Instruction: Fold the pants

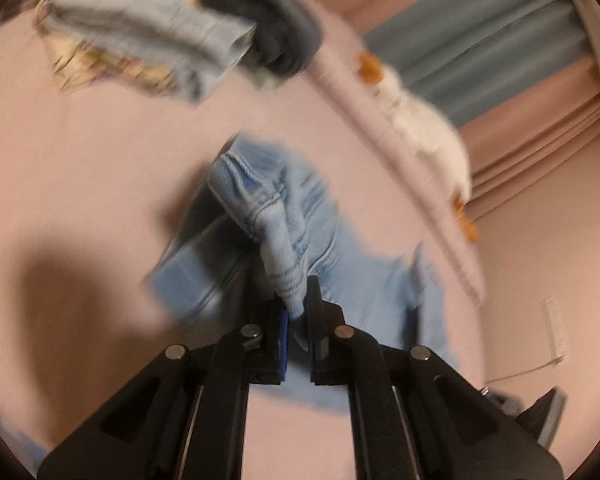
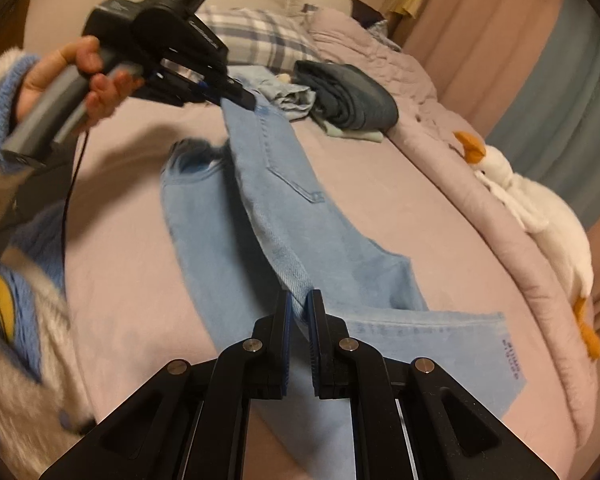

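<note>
We saw the bed [image 2: 140,280] carrying the light-blue pants [image 2: 300,224], spread lengthwise across its pink sheet, one long edge lifted. They looked like soft but weighty denim that would sag between holds, so we judged the thick seams and waistband the surest places to grip. The left tool [image 2: 244,98] pinched the waistband end; the right tool [image 2: 299,312] was pressed together on a fold of fabric further down the leg.

A home bedroom: a bed [image 2: 148,280] under a pink sheet, a plaid pillow [image 2: 256,38], a rumpled quilt [image 2: 380,56], a plush goose [image 2: 540,216], and pink-and-blue curtains [image 2: 540,60].
</note>
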The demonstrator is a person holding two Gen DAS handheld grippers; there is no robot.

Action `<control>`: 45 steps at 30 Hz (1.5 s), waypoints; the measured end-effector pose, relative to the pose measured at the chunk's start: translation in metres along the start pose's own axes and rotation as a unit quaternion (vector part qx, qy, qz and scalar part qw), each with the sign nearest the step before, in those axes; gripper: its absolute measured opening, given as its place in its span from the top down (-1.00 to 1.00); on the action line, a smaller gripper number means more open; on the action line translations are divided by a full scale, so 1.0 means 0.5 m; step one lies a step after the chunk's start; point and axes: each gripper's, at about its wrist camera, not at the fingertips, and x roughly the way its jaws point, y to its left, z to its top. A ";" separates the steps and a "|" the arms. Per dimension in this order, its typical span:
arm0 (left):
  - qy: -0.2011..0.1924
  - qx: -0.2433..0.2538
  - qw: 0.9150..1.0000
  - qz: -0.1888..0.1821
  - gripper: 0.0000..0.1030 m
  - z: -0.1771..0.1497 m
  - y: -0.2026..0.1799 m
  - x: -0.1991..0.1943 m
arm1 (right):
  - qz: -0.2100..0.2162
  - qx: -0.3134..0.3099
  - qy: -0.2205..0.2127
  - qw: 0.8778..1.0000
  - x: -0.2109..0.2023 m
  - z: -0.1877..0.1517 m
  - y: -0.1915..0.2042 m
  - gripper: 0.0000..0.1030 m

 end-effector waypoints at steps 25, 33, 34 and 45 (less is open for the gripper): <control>0.052 0.223 0.973 0.020 -0.14 -0.121 -0.176 0.073 | 0.020 0.277 0.081 0.957 0.068 -0.125 -0.172 0.80; 0.132 0.344 0.930 -0.013 -0.17 -0.210 -0.297 0.211 | 0.082 0.410 0.084 0.905 0.078 -0.182 -0.289 0.76; 0.138 0.351 0.926 -0.011 -0.16 -0.215 -0.305 0.225 | 0.071 0.428 0.081 0.897 0.073 -0.187 -0.318 0.65; 0.151 0.382 0.912 0.015 0.26 -0.244 -0.307 0.287 | -0.006 0.521 0.137 0.842 0.231 -0.143 -0.538 0.12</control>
